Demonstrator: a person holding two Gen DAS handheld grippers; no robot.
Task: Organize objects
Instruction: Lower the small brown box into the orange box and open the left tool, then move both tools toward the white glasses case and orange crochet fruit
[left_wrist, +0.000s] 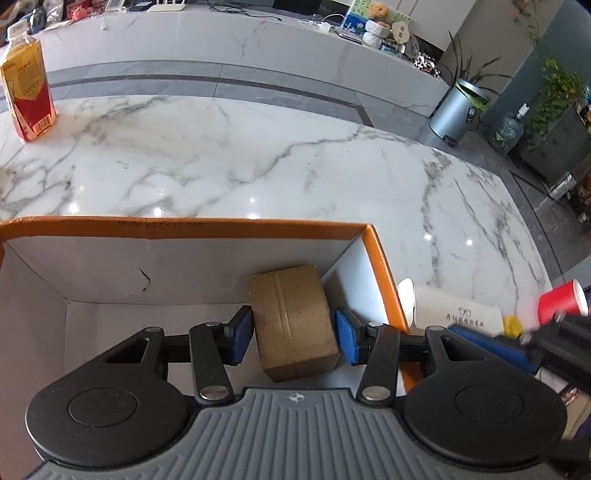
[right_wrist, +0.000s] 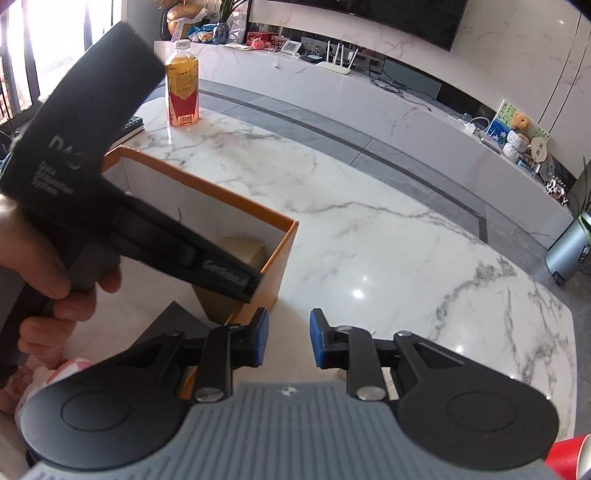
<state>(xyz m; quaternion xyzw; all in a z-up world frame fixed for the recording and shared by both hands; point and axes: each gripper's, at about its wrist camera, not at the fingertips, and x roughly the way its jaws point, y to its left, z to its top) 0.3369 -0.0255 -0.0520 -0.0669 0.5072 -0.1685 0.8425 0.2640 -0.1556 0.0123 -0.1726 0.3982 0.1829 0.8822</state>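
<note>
The marble table (left_wrist: 258, 155) fills most of the room's middle, and on its near edge sits the orange-rimmed box (left_wrist: 384, 266), white inside. Down in its right corner is a small brown carton (left_wrist: 291, 325), resting on the floor of the box. The left gripper (left_wrist: 293, 334) straddles it with jaws spread; the left blue pad looks to be touching or just beside the carton's side, while the right pad stands a little apart, so nothing is clamped. To finish this placement well, I'd judge the gripper should rise straight up with the jaws held wide, so a pad doesn't drag the carton or catch the box wall just to the right.

The right gripper (right_wrist: 286, 341) hovers over the table beside the box's corner, jaws parted and empty. A tea bottle (right_wrist: 183, 88) stands well apart at the far end.

A white paper cup (left_wrist: 450, 314) and a red cup (left_wrist: 561, 301) lie outside the box, partly hidden. The small yellow thing between them I cannot identify.
</note>
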